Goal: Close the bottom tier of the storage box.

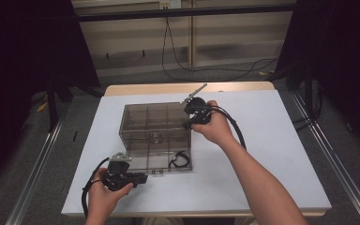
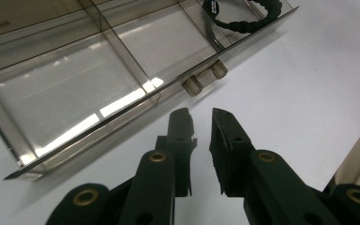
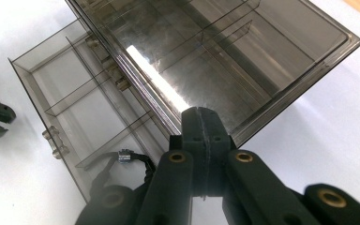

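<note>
Your right gripper [image 3: 201, 123] is clamped on the edge of the lid [image 3: 225, 61], holding the clear box [image 1: 155, 138] half open at the table's middle. Your left gripper [image 2: 200, 123] waits slightly parted by the front latch [image 2: 205, 78]. A black cable [image 1: 178, 161] lies inside; full opening remains.

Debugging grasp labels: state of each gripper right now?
Left gripper: open, empty, near the box's front latch.
Right gripper: shut on the box lid, holding it raised.
</note>
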### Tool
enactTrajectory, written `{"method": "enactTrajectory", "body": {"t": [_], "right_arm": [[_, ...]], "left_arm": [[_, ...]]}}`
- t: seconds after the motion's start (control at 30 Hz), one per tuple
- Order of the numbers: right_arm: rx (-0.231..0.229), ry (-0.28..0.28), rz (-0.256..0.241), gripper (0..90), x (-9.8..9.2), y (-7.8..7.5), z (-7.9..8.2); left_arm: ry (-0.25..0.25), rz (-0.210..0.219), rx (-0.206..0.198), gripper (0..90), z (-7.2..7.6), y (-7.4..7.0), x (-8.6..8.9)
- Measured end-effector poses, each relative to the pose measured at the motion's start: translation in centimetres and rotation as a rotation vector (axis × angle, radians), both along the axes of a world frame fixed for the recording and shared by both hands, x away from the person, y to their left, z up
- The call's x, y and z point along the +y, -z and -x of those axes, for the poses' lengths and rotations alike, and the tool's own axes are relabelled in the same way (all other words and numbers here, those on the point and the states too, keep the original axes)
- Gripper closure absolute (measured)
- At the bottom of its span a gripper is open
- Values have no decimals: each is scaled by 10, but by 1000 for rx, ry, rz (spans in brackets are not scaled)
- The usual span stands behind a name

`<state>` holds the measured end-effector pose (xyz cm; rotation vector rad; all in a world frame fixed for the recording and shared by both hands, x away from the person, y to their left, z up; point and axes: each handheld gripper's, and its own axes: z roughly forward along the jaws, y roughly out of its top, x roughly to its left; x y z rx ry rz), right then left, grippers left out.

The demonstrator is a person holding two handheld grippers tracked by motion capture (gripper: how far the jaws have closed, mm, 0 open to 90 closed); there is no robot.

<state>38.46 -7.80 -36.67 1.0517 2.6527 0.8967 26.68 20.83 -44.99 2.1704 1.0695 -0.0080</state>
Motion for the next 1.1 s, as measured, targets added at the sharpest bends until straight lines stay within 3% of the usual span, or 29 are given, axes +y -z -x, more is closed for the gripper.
{"method": "enactTrajectory", "body": {"t": [0.37,0.53,0.63,1.1], "right_arm": [[-8,4,8,900,1,0,1],[-7,10,12,900,2,-1,2],[-9,12,11,900,2,0,2],[-15,10,12,900,2,0,2]], "left_arm": [[-30,-5,-2,847,-5,3,-13],[-37,-43,-4,887,-6,5,-16],[-44,-42,-3,900,-8,7,-17],[-64,-43,-7,900,-14,9,-23]]}}
